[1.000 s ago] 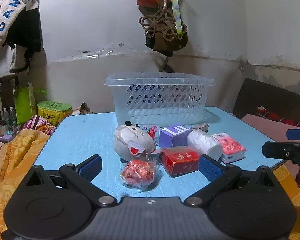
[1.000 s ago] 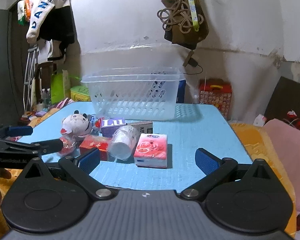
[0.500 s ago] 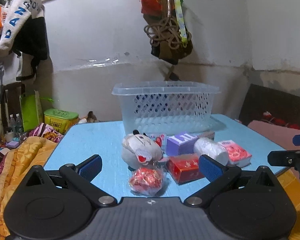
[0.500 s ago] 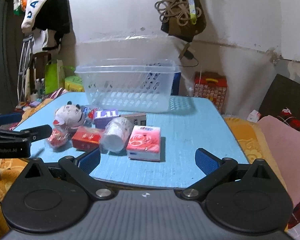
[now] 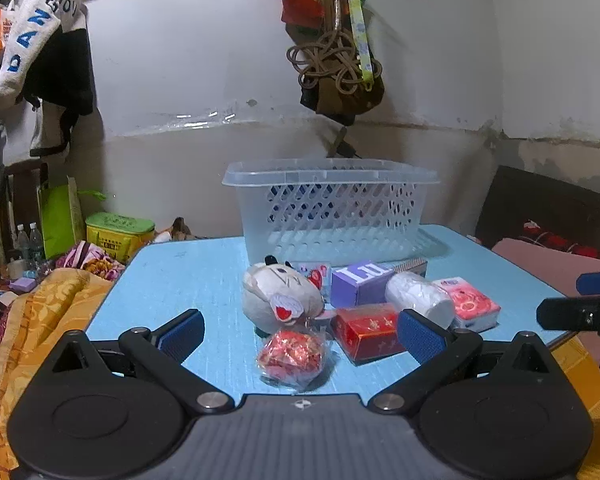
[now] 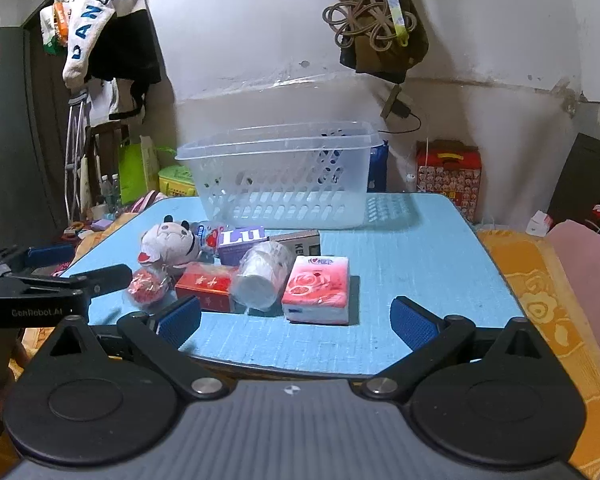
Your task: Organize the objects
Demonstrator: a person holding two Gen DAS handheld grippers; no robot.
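Observation:
A clear plastic basket (image 5: 332, 204) (image 6: 284, 176) stands at the back of the blue table (image 5: 196, 280) (image 6: 412, 256). In front of it lie a white plush toy (image 5: 280, 296) (image 6: 168, 242), a red wrapped candy bag (image 5: 294, 354) (image 6: 146, 282), a red box (image 5: 368, 330) (image 6: 206, 286), a purple "Lu" box (image 5: 360, 282) (image 6: 240, 240), a white roll (image 5: 418, 298) (image 6: 262, 276) and a pink tissue pack (image 5: 470, 308) (image 6: 318, 290). My left gripper (image 5: 300, 336) is open, low at the table's near edge, the candy bag between its fingers. My right gripper (image 6: 294, 322) is open at the front edge, facing the tissue pack.
Orange patterned cloth (image 5: 40, 320) (image 6: 540, 280) lies on both sides of the table. A green tin (image 5: 118, 232), bottles and clutter sit at far left. Bags and rope (image 5: 336, 64) hang on the wall behind. A red carton (image 6: 448, 176) stands beyond the table's right corner.
Both grippers have tilted and drawn back a little, so the basket and objects sit lower and slightly smaller in view. Nothing on the table has moved; both stay open.

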